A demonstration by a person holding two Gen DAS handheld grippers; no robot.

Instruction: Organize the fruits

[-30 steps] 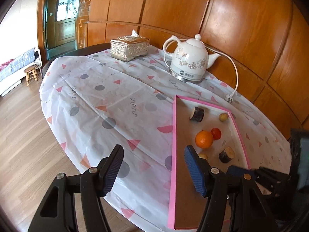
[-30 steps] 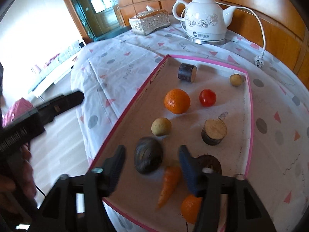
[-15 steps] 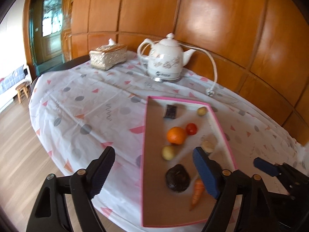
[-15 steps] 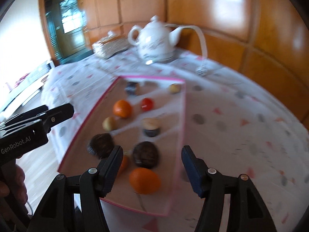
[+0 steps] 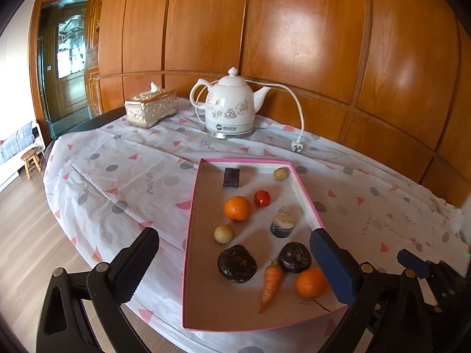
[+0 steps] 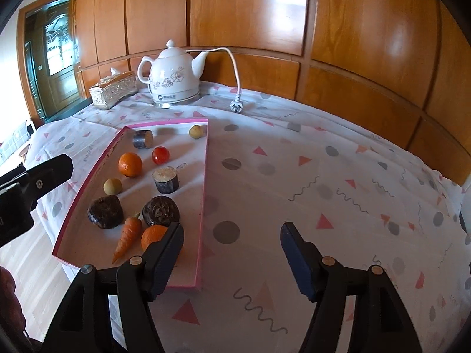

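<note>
- The left gripper is held low and level, its jaws spread wide with nothing between them.
- The right gripper is likewise held wide apart and unloaded.

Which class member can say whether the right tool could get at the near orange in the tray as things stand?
Probably yes: the right tool is open and empty, the near orange lies uncovered by its left finger, with only the low tray wall between.
</note>
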